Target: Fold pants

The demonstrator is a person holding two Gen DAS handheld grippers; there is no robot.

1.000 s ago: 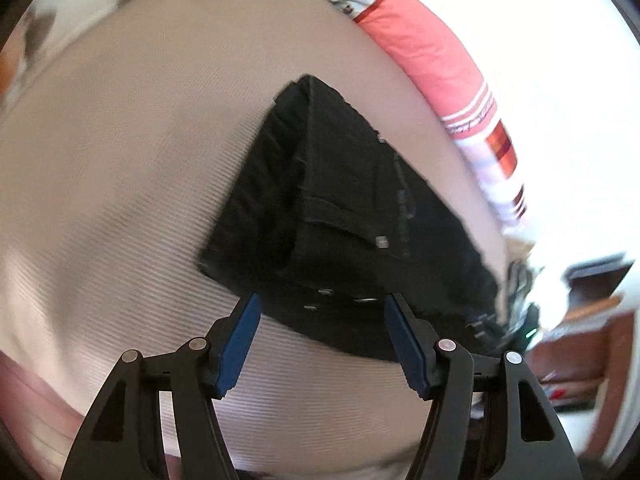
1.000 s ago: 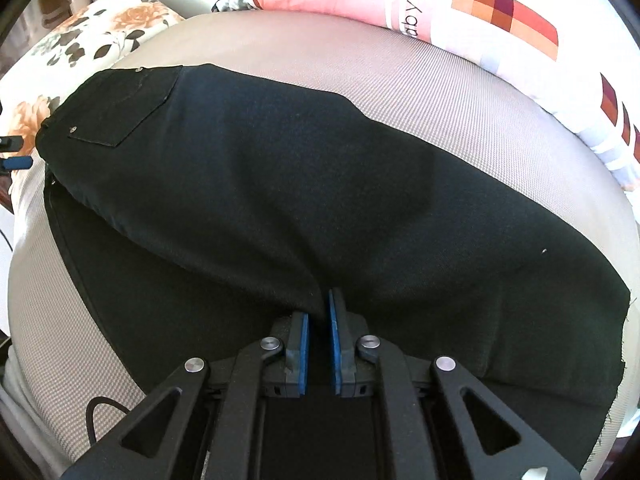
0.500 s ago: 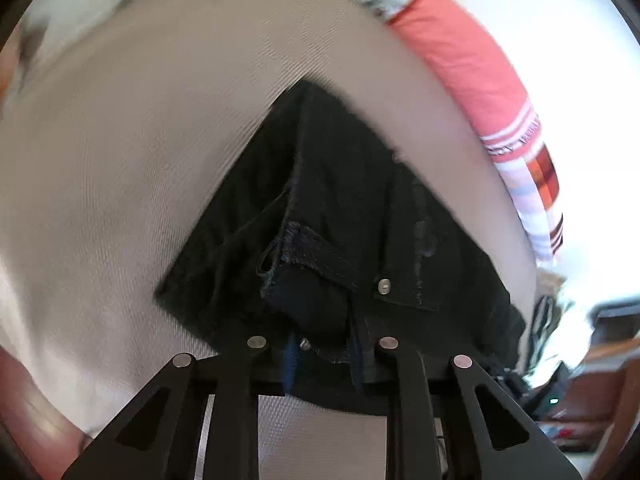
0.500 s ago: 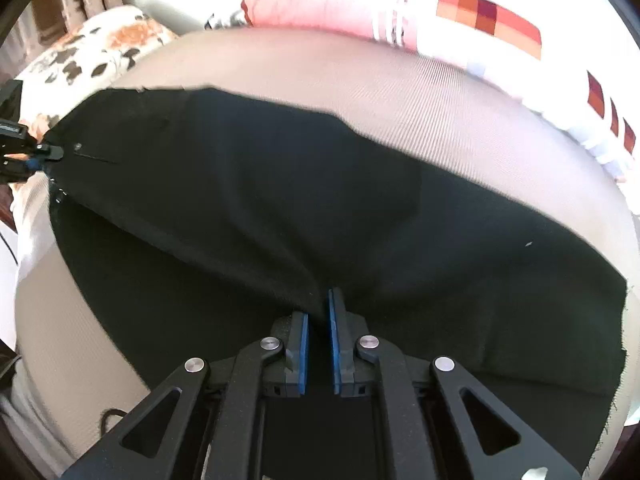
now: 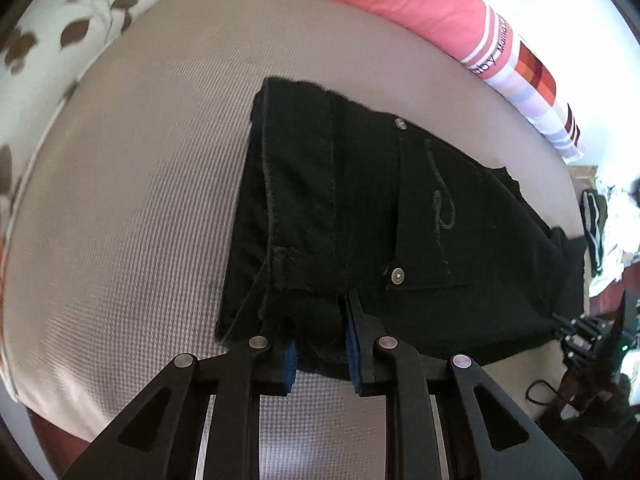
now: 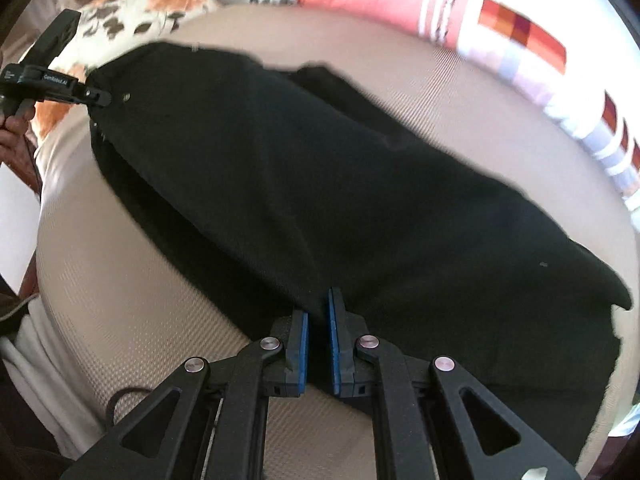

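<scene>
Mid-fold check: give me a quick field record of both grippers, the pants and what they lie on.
left gripper: shut on the waist end of the pants
right gripper: shut on the pants along the near edge, partway down the leg
pants: black, legs stacked one on the other, lying lengthwise
waistband: toward the left gripper, pocket rivet visible
surface: beige textured mattress
behind: pink striped pillow, floral pillow
</scene>
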